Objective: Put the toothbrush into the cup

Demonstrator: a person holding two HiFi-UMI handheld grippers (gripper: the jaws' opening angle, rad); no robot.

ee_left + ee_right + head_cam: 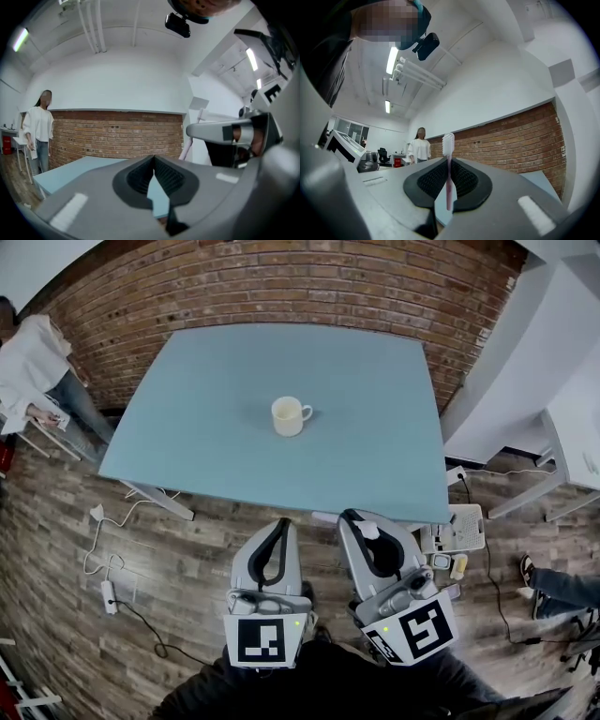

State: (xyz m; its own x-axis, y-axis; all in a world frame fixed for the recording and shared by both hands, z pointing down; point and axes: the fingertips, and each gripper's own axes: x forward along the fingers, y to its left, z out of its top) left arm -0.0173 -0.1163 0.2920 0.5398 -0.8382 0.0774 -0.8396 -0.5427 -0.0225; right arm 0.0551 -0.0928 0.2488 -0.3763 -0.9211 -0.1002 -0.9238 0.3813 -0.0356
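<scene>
Toothbrush (448,185) stands upright, clenched between the jaws of the right gripper (353,517), bristles on top, presumably so the handle can go into the cup first; the cup (290,415) sits at the centre of the frame on the blue table (375,456), well apart from both grippers, which hang at the lower middle, short of the table's near edge; the left gripper (278,523) is closed on nothing, likely spare to steady the cup.

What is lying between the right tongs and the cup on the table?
Only bare blue tabletop, as the head view shows; nothing stands between the cup and the right tongs holding the toothbrush.
</scene>
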